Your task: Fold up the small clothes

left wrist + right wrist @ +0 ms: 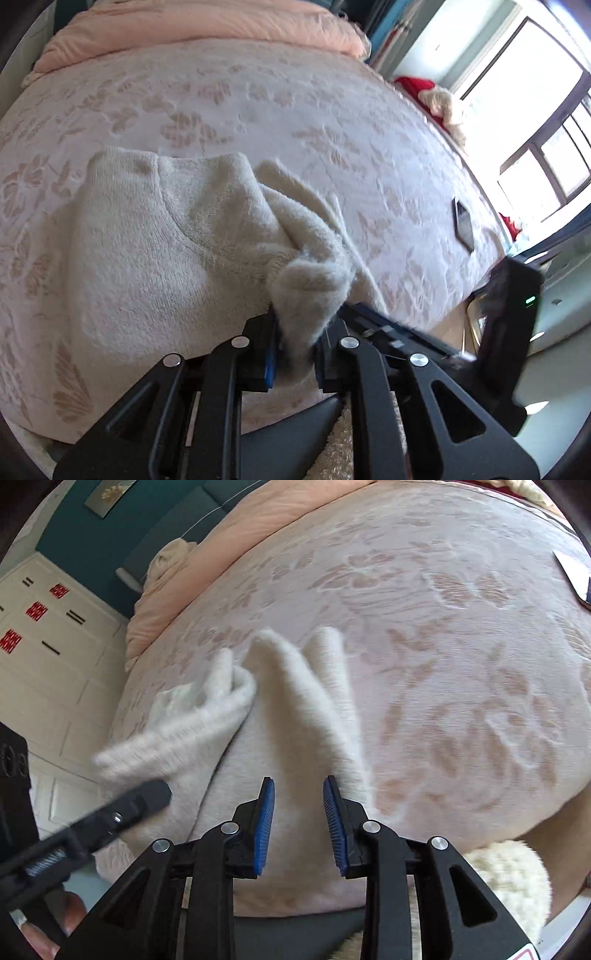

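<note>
A cream fuzzy knit sweater (155, 240) lies on the bed, its neckline toward the far side. My left gripper (295, 332) is shut on a bunched fold of the sweater's right part and lifts it off the bed. In the right wrist view the sweater (295, 709) spreads below and ahead of my right gripper (299, 801), which is open and empty just above the cloth. The left gripper (147, 794) enters that view from the left, blurred, with the lifted fold (177, 731) hanging from it.
The bed has a pink floral bedspread (314, 122) and a peach duvet (203, 29) at its head. A dark phone (463, 223) lies on the bed's right part. Windows (535, 110) stand at the right, a white wardrobe (44, 657) at the left.
</note>
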`<action>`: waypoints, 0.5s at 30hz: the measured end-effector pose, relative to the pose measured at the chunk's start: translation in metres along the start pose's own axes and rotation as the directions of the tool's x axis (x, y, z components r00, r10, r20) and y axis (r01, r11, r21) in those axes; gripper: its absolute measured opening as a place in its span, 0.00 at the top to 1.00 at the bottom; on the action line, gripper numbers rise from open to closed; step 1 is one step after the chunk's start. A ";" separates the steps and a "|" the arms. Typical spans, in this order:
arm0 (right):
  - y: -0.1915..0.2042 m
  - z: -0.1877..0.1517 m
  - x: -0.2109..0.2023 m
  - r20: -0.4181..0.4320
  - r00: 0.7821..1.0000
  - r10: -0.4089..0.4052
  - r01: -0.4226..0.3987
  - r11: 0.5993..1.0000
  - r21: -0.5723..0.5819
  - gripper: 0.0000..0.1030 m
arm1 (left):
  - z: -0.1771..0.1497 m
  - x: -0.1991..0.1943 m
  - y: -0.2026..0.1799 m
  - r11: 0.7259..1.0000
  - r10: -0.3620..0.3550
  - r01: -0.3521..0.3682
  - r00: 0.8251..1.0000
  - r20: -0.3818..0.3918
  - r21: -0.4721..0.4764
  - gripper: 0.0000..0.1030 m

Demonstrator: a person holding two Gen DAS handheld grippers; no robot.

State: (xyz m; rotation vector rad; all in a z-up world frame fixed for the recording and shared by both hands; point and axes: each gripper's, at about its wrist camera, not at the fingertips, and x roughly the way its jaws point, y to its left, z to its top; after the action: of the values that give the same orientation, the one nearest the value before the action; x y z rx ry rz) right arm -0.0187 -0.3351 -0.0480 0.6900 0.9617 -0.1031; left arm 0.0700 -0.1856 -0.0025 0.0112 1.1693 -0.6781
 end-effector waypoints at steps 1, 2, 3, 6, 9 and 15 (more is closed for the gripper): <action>-0.012 -0.001 -0.010 0.011 1.000 -0.009 0.009 1.000 0.015 0.70 | -0.008 0.008 -0.006 1.000 0.017 -0.017 1.000 -0.019 0.015 0.80; -0.022 -0.003 -0.019 0.023 1.000 -0.021 0.021 0.999 0.025 0.66 | -0.016 0.008 -0.011 0.998 0.039 -0.039 0.999 -0.003 0.040 0.77; -0.028 -0.005 -0.027 0.035 0.999 -0.028 0.027 0.999 0.032 0.58 | -0.022 0.003 -0.015 0.996 0.046 -0.048 0.999 0.023 0.069 0.63; -0.032 -0.010 -0.039 0.054 0.999 -0.009 0.007 0.999 0.037 0.46 | -0.036 -0.026 -0.023 0.990 0.050 -0.060 0.995 0.085 0.127 0.24; -0.023 -0.010 -0.040 0.036 0.999 0.037 -0.038 0.999 0.034 0.40 | -0.049 -0.048 -0.013 0.980 0.111 -0.129 0.986 0.121 0.153 0.11; 0.016 -0.003 -0.030 -0.001 0.994 0.112 -0.112 0.994 0.008 0.32 | -0.088 -0.046 0.028 0.936 0.284 -0.292 0.957 0.066 0.199 0.11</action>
State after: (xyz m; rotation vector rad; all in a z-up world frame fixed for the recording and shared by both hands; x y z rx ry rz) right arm -0.0319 -0.3271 -0.0179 0.7501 0.9226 -0.0070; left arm 0.0001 -0.1102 -0.0094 0.3398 1.0316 -0.5337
